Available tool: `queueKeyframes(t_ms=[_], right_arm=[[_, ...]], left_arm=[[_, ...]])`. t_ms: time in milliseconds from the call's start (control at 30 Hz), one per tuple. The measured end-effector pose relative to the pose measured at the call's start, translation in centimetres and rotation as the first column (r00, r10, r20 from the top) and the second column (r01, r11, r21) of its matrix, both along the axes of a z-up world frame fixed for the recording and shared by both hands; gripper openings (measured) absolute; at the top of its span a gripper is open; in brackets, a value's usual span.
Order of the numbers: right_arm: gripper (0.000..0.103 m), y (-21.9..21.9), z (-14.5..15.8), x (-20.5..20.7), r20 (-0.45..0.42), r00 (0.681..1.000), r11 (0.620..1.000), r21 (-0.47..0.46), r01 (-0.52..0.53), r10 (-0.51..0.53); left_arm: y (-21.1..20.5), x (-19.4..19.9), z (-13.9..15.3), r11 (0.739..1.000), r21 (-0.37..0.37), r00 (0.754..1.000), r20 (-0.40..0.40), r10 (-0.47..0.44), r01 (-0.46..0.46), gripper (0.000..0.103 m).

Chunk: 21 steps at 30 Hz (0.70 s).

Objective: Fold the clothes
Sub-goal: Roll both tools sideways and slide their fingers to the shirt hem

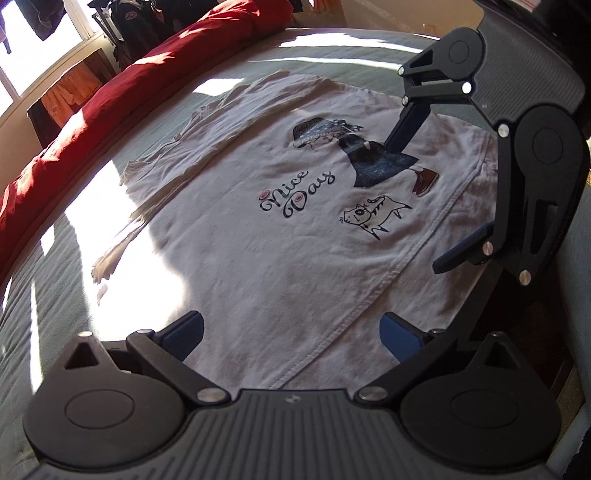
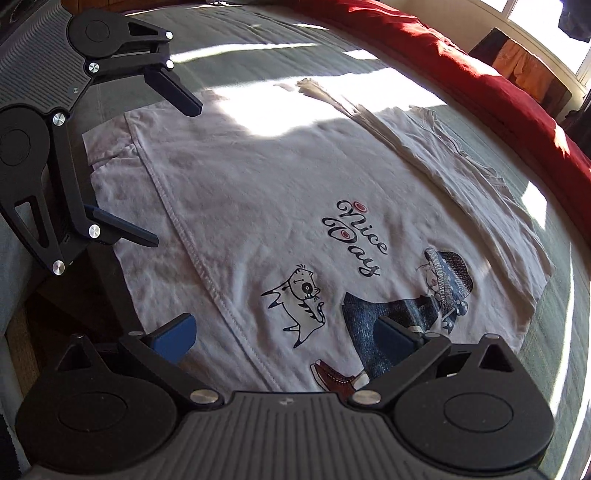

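A white T-shirt (image 1: 258, 258) (image 2: 277, 166) printed with "Nice Day", a girl and a cat lies flat on the grey-green bed cover (image 1: 37, 325) (image 2: 554, 332). Its stitched hem faces both grippers, and a bunched strip of fabric (image 1: 147, 210) (image 2: 369, 118) runs along its far part. My left gripper (image 1: 291, 332) (image 2: 173, 173) hovers open over the hem with nothing between its fingers. My right gripper (image 2: 284, 332) (image 1: 415, 205) is also open and holds nothing, over the hem near the printed girl.
A red duvet (image 1: 92, 122) (image 2: 480, 66) is rolled along the far side of the bed. Behind it are a bright window, an orange garment (image 1: 70, 88) (image 2: 517, 62) and dark hanging clothes (image 1: 136, 26). The bed's near edge drops off by the grippers.
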State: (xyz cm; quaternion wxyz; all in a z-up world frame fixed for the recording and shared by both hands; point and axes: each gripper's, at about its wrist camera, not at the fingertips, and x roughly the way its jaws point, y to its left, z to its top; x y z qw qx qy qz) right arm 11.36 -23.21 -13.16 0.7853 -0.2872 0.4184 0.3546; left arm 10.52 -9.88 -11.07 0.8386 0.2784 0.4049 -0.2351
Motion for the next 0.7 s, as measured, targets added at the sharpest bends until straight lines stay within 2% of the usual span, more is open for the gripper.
queueKeyframes(t_ms=[167, 367, 533, 700], right_arm=[[0.103, 0.4, -0.6, -0.1, -0.03, 0.999, 0.999, 0.021, 0.033, -0.032], [0.103, 0.7, -1.1, -0.4, -0.065, 0.997, 0.997, 0.046, 0.055, -0.052], [0.103, 0.9, -1.4, -0.3, -0.084, 0.995, 0.997, 0.05, 0.062, -0.058], [0.103, 0.7, -1.3, -0.4, -0.083, 0.994, 0.996, 0.05, 0.07, -0.066]], left_arm=[[-0.2, -0.8, -0.5, 0.999, 0.02, 0.999, 0.019, -0.034, 0.034, 0.101], [-0.6, -2.9, -1.4, 0.984, 0.099, 0.985, 0.072, -0.154, 0.147, 0.101], [-1.1, -4.7, -2.6, 0.948, 0.207, 0.951, 0.145, -0.275, 0.242, 0.101], [-1.6, -5.6, -4.2, 0.904, 0.311, 0.912, 0.191, -0.362, 0.293, 0.101]])
